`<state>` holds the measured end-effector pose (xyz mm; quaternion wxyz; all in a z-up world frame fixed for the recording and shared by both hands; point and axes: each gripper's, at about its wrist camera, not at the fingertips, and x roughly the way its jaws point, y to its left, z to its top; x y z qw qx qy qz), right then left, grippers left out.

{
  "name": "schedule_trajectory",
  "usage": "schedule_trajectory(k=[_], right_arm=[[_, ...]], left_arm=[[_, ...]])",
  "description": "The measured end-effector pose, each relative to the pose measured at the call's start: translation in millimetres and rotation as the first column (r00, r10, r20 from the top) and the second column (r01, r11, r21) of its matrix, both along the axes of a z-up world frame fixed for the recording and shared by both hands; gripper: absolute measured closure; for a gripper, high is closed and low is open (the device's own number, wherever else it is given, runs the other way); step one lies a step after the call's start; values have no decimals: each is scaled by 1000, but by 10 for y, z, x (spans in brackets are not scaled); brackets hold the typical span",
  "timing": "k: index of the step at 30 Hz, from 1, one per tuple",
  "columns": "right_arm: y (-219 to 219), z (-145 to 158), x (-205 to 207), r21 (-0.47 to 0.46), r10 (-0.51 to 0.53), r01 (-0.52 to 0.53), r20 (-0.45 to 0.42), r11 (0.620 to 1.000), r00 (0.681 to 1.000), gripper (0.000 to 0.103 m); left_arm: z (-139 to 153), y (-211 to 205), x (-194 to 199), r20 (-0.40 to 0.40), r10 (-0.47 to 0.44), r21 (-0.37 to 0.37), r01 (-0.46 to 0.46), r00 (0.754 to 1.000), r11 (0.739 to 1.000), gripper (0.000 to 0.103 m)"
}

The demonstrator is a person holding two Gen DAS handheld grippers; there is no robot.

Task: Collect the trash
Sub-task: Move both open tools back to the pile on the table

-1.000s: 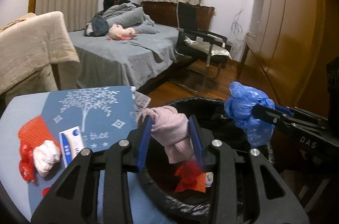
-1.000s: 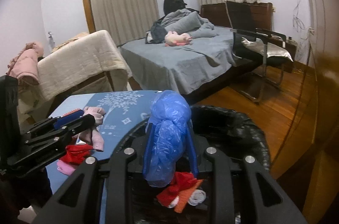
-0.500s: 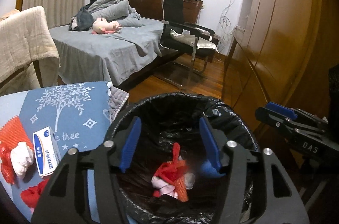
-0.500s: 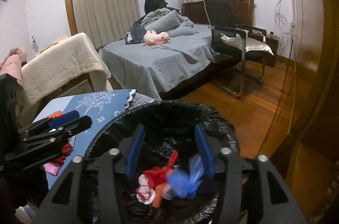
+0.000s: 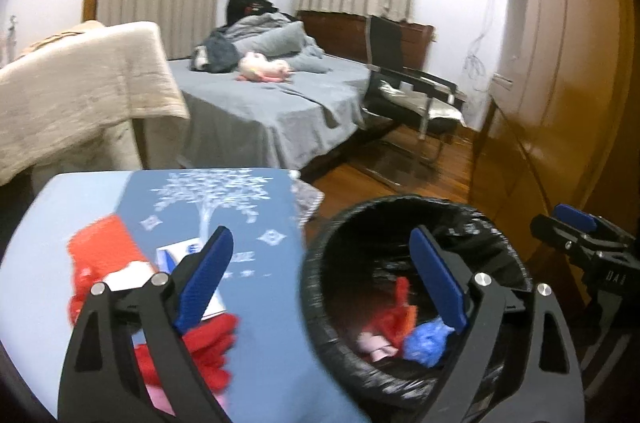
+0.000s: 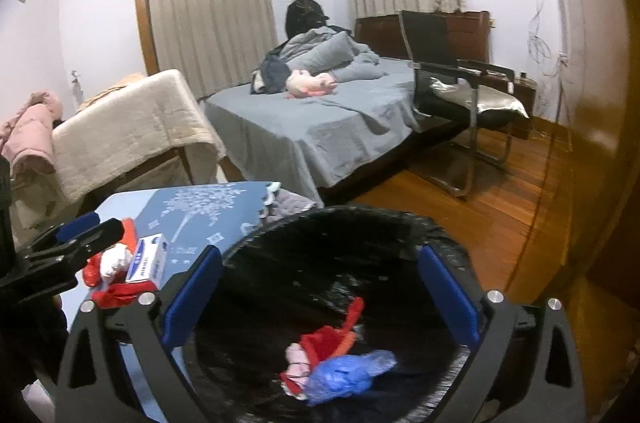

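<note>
A black-lined trash bin (image 5: 516, 263) (image 6: 400, 219) stands beside a blue table. Inside lie a blue plastic bag (image 5: 426, 341) (image 6: 348, 375), a pink cloth (image 5: 374, 343) (image 6: 298, 363) and red scraps (image 6: 328, 339). My left gripper (image 5: 320, 287) is open and empty, straddling the table edge and the bin's left rim. My right gripper (image 6: 320, 299) is open and empty above the bin. On the table lie a small white-and-blue box (image 5: 200, 275) (image 6: 148, 259), red netting (image 5: 104, 251), red cloth (image 5: 208, 351) and a white wad (image 6: 112, 261).
The blue table mat (image 5: 224, 199) has a white tree print. Behind are a grey bed (image 6: 320, 119), a black chair (image 6: 452, 91), a blanket-draped chair (image 5: 80, 87) and a wooden wardrobe (image 5: 560, 103) on the right. Wooden floor (image 6: 500, 203) surrounds the bin.
Both grippers opened and dropped the pink cloth and the blue bag into the bin. The left gripper has since swung left toward the table; both jaws are wider.
</note>
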<state>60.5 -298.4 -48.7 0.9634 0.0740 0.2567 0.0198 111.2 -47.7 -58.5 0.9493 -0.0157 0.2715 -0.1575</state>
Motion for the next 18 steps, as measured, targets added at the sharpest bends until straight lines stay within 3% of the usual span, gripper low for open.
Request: schedule_trajectory(k=[9,18], right_arm=[[655,-33,238,1,134,-134,-8,991,991,6],[1304,-162,518,-1,244,-244,-19,970,970,6]], left_arm=[[-23,649,-214,7,146,32,-146,989,989,14],[-139,1352,-195,-8,297,52,-297,955,954,14]])
